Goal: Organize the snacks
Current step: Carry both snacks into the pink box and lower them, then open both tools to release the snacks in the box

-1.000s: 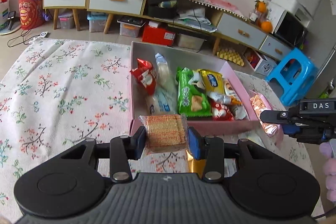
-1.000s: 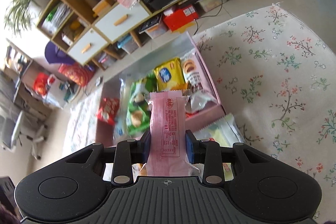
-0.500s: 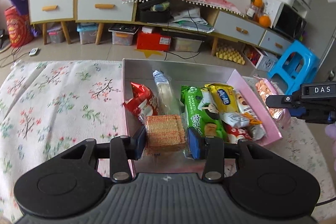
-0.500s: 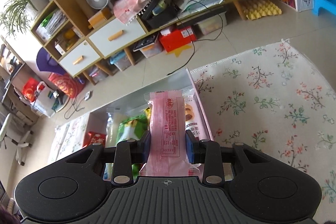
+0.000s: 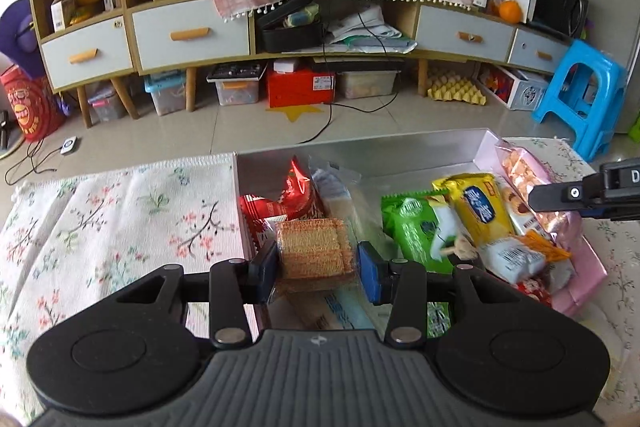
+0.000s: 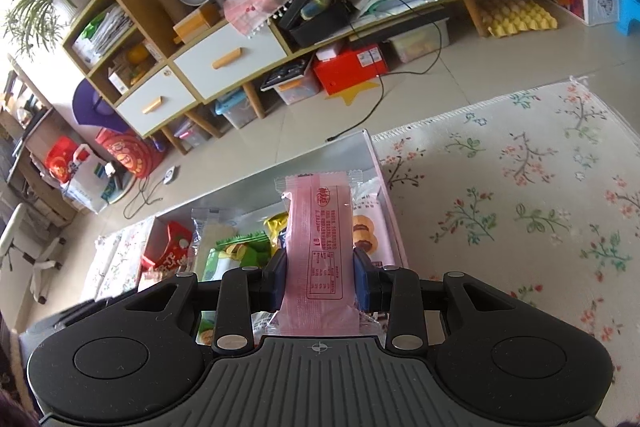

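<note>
My left gripper (image 5: 316, 267) is shut on a clear-wrapped orange cracker pack (image 5: 312, 247) and holds it over the near left part of the pink snack box (image 5: 584, 267). The box holds a red bag (image 5: 280, 203), a green bag (image 5: 416, 231), a yellow pack (image 5: 480, 207) and other snacks. My right gripper (image 6: 320, 279) is shut on a long pink wrapped snack (image 6: 320, 231) above the box's right side (image 6: 384, 199). The right gripper's fingertip also shows in the left wrist view (image 5: 560, 193).
The box sits on a floral cloth (image 5: 120, 211) that also spreads to its right (image 6: 520, 187). Behind are a tiled floor, a low cabinet with drawers (image 5: 192, 35) and a blue stool (image 5: 580, 95).
Both grippers have moved forward over the box with their snacks still held. The box now lies directly under the left gripper's fingers.
</note>
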`<state>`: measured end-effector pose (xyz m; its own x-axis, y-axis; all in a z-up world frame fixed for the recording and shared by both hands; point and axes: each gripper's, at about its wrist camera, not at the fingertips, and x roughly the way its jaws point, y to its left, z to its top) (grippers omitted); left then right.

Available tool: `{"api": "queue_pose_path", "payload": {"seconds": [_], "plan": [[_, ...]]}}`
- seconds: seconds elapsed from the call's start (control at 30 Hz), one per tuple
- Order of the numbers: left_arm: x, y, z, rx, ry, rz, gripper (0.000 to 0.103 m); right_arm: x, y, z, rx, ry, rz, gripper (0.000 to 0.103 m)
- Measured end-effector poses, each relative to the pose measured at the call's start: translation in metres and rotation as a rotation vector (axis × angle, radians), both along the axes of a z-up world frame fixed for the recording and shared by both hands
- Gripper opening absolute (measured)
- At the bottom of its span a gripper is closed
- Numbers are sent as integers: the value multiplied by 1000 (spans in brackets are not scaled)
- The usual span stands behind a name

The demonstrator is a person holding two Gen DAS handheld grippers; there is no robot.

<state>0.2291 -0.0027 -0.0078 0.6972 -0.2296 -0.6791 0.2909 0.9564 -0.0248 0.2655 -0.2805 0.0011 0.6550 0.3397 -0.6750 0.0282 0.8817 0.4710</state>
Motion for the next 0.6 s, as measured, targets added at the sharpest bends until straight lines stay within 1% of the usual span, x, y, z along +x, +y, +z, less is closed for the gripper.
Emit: {"api": "queue_pose_path", "payload": {"seconds": [0.23,0.47,0.57,0.6], "plan": [[7,-2,-3,38,-37,-9,39,4,-3,-6,13,-7,9,32],[-3,2,-1,20,-43,-34,40,6,-1,-6,-9,-18,15,32],[-5,1,1,32,-43,-48,40,6,0,-5,-17,-15,21,33],[-5,1,1,37,-43,-51,42,6,0,-5,-17,-17,24,36]]}}
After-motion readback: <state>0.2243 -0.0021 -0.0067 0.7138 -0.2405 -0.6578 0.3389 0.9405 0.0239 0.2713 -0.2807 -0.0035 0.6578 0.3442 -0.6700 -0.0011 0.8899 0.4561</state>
